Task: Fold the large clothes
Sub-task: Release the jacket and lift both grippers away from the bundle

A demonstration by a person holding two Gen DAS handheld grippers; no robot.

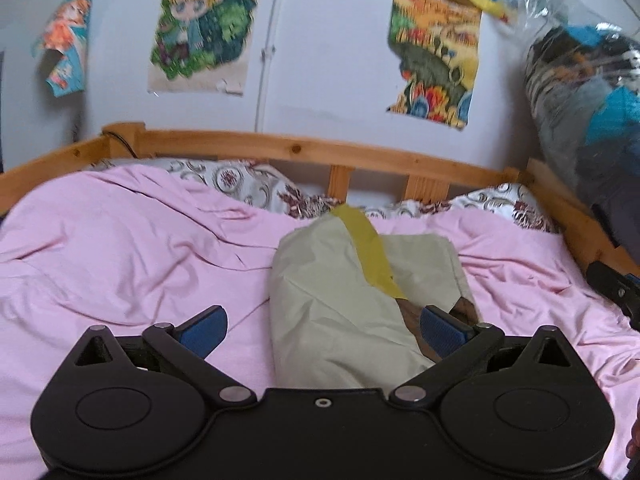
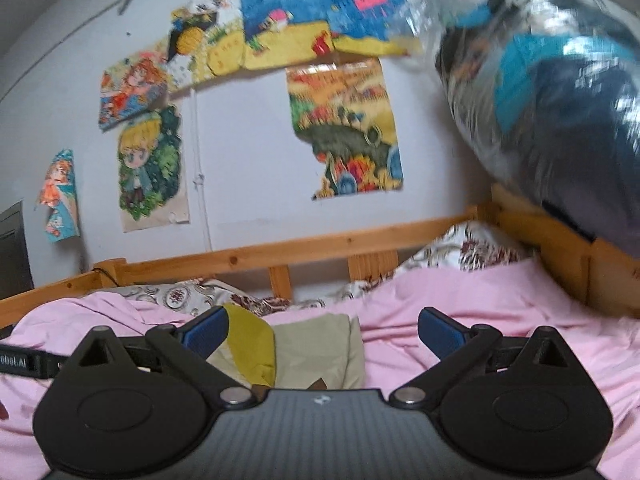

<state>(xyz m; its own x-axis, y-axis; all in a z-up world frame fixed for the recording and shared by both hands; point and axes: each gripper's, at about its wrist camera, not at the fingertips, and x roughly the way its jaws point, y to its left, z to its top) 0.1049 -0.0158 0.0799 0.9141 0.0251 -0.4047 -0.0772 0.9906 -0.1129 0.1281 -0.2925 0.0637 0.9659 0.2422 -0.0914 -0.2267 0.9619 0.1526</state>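
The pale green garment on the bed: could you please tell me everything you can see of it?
The pale green garment looks like thin woven cloth, folded into a creased, compact bundle. An olive-yellow band runs diagonally across its top, and a brown patch shows at its near right edge. It lies on the pink sheet. Nothing grips it.

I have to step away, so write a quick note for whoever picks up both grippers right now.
Left gripper: open, holding nothing.
Right gripper: open, holding nothing.
Beige garment with its olive-yellow band lies in a folded bundle on the pink sheet, ahead of both grippers.
Done: the garment looks folded and set down.
Left: check that the fold is tidy; no other loose clothes show on the bed.
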